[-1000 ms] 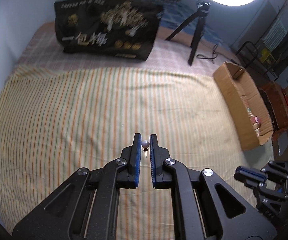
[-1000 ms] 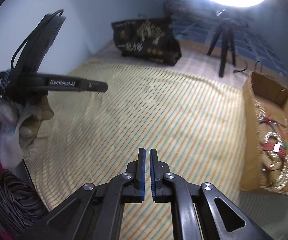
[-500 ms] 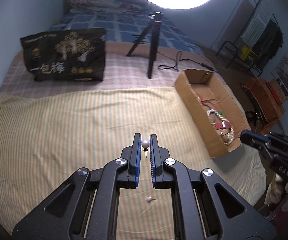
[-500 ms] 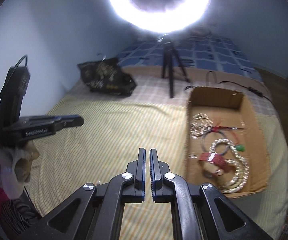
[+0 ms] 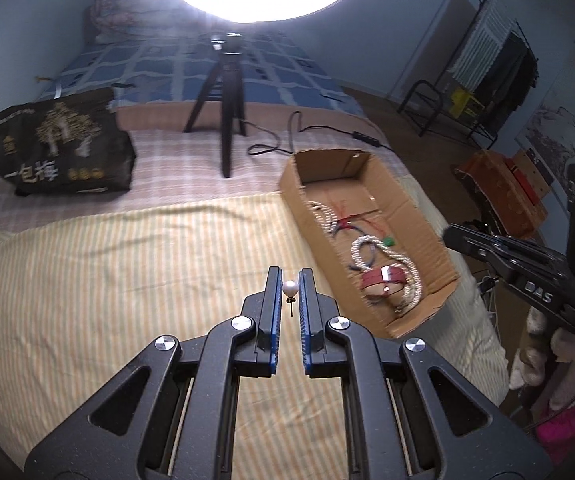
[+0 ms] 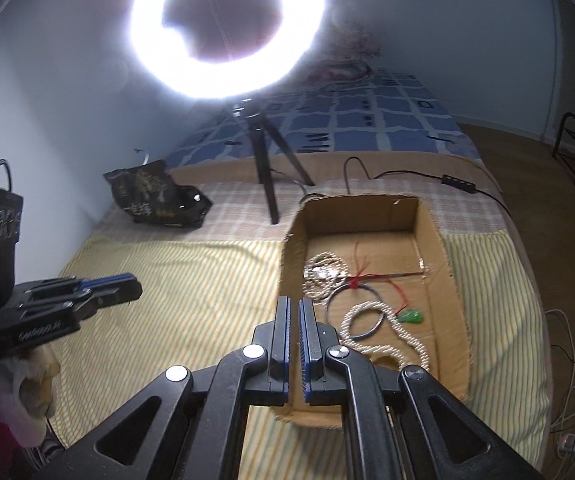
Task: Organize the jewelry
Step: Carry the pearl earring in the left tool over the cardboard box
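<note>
My left gripper (image 5: 290, 280) is shut on a pearl stud earring (image 5: 290, 289), its pin pointing down, held above the striped bedspread just left of the cardboard box (image 5: 439, 240). The box holds bead necklaces (image 5: 403, 268), a red bracelet (image 5: 383, 280) and a red-tasselled cord (image 5: 347, 222). My right gripper (image 6: 293, 312) is shut and empty, over the box's near left wall (image 6: 287, 272). Necklaces (image 6: 383, 320) and a green pendant (image 6: 411, 316) lie in the box. The left gripper also shows in the right wrist view (image 6: 123, 288).
A ring light on a black tripod (image 5: 227, 120) stands behind the box, its cable (image 5: 287, 136) trailing right. A black printed bag (image 5: 59, 152) sits at the back left. The bed edge drops off right of the box; shelves and a chair (image 5: 427, 108) stand beyond.
Both grippers have swung right and tilted up, bringing the box closer. The left still holds the earring; a second small pearl seen on the bedspread half a second ago is out of view.
</note>
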The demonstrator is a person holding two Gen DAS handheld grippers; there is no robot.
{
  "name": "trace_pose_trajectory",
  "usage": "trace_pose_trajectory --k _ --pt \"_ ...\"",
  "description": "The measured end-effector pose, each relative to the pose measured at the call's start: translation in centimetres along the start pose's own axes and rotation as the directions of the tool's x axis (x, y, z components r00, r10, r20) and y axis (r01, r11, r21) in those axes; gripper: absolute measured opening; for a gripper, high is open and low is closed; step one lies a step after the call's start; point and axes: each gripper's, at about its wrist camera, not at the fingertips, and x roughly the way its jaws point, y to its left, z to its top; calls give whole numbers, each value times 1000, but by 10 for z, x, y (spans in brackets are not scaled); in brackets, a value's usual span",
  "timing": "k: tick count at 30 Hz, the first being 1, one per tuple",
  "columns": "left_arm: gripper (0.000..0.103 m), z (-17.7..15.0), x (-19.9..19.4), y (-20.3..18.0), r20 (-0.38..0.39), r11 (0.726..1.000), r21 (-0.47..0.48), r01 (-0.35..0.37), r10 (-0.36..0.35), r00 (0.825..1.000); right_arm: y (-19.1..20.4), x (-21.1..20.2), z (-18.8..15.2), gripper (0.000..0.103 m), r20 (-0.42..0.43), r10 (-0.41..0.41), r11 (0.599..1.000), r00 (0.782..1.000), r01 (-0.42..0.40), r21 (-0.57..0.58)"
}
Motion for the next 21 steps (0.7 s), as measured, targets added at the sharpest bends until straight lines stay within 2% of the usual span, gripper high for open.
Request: trace_pose_trajectory --k 7,15,21 --pt "6 8 15 -21 -11 999 15 33 -33 999 -27 12 6 2 -1 -16 999 1000 16 44" --pt "6 13 29 -28 -21 999 27 30 -29 999 -57 19 8 2 -7 -29 995 1000 30 97" --pt "6 13 41 -45 -35 997 42 62 -60 998 -64 15 7 2 0 -34 993 999 34 116"
